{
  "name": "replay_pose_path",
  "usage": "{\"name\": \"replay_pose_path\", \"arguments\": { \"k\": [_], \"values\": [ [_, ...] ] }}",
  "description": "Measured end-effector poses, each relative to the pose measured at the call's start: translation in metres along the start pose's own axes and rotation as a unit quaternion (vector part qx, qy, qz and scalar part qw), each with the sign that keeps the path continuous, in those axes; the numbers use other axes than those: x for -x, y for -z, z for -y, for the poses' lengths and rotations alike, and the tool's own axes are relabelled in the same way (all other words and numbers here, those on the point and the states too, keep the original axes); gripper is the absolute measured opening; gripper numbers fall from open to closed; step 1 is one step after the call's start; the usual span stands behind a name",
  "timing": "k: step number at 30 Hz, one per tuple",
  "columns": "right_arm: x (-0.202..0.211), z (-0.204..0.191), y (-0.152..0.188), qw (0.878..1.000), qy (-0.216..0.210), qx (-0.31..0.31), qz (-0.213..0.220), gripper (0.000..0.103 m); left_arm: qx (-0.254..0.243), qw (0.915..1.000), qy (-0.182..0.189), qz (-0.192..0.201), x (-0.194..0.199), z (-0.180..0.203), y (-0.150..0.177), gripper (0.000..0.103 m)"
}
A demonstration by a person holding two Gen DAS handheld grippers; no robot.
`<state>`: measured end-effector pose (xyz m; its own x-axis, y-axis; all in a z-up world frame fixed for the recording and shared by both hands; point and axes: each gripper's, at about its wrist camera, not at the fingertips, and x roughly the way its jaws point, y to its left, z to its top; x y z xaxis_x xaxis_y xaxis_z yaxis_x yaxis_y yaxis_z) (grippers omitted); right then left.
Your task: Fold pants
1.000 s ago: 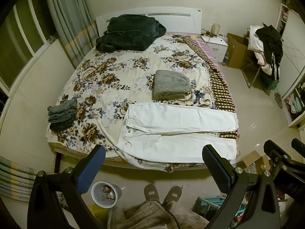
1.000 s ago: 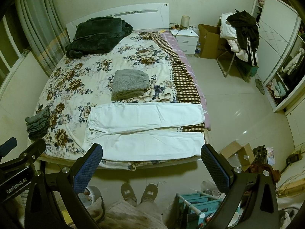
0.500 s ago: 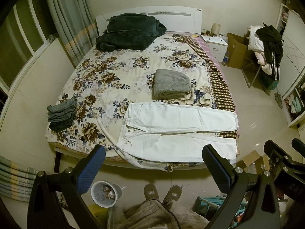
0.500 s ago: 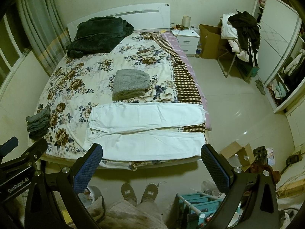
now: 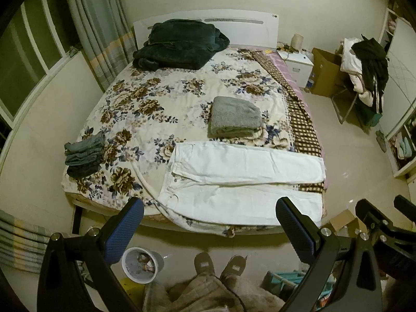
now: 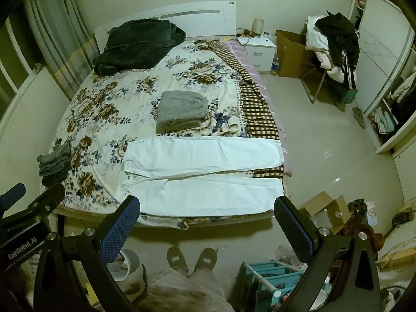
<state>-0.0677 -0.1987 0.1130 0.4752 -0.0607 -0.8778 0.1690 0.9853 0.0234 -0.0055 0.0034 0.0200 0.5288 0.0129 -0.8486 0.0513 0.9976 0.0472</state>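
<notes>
White pants (image 5: 241,179) lie spread flat across the near end of the floral bed (image 5: 145,109), waist to the left, the two legs running right. They also show in the right wrist view (image 6: 202,171). My left gripper (image 5: 209,226) is open and empty, held above the floor in front of the bed's near edge. My right gripper (image 6: 206,223) is open and empty too, at about the same height, in front of the pants' near leg. Neither touches the pants.
A folded grey towel (image 5: 234,117) lies behind the pants. A stack of folded jeans (image 5: 83,156) sits at the bed's left edge. A dark blanket (image 5: 179,44) lies by the headboard. A bin (image 5: 140,265), a teal rack (image 6: 273,278) and a cardboard box (image 6: 325,210) stand on the floor.
Both views have shifted only slightly; the right gripper drifted a little left. The pants have not moved and both grippers stay open.
</notes>
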Motion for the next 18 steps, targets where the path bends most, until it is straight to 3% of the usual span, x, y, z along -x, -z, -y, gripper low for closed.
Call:
{"name": "replay_pose_path", "arguments": {
  "k": [9, 13, 18],
  "values": [
    [-0.097, 0.028, -0.045, 0.999, 0.007, -0.015, 0.029, 0.103, 0.021, 0.9966, -0.067, 0.043, -0.068, 0.017, -0.046, 0.103],
    [-0.151, 0.035, -0.069, 0.999, 0.027, -0.009, 0.033, 0.103, 0.025, 0.9965, -0.071, 0.036, -0.11, 0.022, -0.066, 0.103],
    [-0.227, 0.041, -0.096, 0.999, 0.04, -0.015, 0.009, 0.103, 0.018, 0.9969, -0.072, 0.025, -0.155, 0.03, -0.091, 0.103]
  ]
}}
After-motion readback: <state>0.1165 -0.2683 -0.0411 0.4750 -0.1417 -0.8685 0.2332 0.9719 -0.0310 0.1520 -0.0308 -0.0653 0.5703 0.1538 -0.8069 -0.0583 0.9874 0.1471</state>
